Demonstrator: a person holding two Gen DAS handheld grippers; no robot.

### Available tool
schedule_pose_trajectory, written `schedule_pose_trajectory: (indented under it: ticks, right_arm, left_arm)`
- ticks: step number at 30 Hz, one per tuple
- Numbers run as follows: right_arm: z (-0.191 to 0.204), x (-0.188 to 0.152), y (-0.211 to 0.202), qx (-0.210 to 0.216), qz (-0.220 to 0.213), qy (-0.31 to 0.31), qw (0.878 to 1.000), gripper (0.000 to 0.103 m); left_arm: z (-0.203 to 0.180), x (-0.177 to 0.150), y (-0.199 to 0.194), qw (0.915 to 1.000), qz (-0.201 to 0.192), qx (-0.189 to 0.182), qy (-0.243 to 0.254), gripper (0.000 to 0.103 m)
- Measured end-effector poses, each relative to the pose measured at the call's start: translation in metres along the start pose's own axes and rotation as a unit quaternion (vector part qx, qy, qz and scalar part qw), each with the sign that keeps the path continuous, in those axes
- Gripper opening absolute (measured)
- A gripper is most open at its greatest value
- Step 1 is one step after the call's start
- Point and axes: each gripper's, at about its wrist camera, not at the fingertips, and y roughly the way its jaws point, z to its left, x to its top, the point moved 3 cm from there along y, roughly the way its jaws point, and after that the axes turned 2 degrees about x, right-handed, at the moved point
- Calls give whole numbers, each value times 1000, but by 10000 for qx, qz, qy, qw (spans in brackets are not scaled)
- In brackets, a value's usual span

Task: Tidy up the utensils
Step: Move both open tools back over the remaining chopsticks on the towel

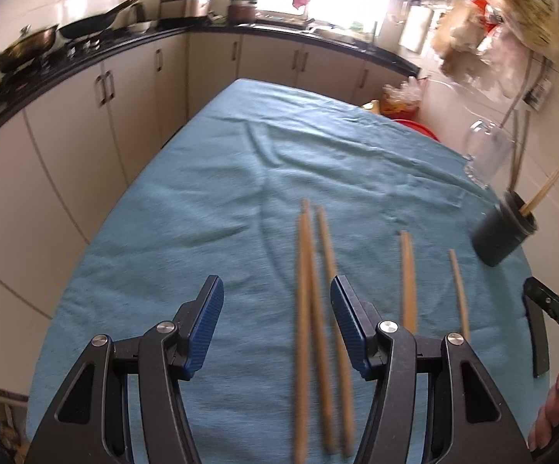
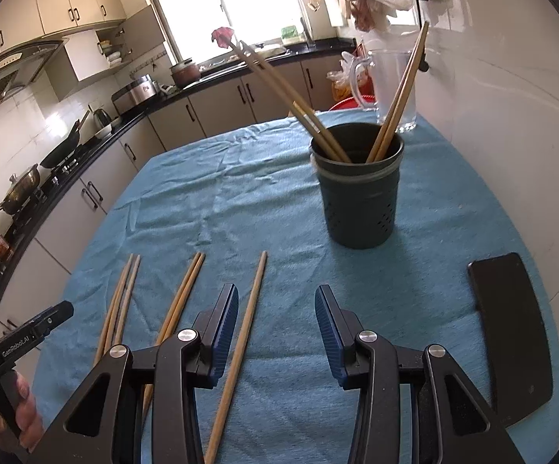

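We've got both hand-held grippers, left [image 1: 277, 301] & right [image 2: 276, 309], open w/ nothing held, above loose chopsticks [image 2: 241, 342] on the table [image 2: 241, 208]; cup [image 2: 358, 189] holds four.

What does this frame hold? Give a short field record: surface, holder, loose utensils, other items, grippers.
surface: blue cloth over table
holder: dark cup, upright, chopsticks leaning inside
loose utensils: five chopsticks lying flat on the cloth
other items: black phone; clear pitcher behind the cup
left gripper: open, empty, above chopsticks
right gripper: open, empty
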Motion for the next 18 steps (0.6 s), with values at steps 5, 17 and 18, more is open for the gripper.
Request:
schedule_pose_trajectory:
  ticks: [5, 17, 18]
  right_arm:
    - [10, -2, 4, 108, 67, -51, 9999, 45]
    - [15, -4, 7, 123, 114, -60, 9998, 45]
    - [14, -4, 7, 121, 113, -57, 9998, 45]
  left_arm:
    - [17, 0, 19, 9979, 517, -289, -246, 56]
    - [-13, -14, 46, 9944, 926, -198, 461, 34]
    - [-14, -14, 47, 9943, 931, -194, 483, 34]
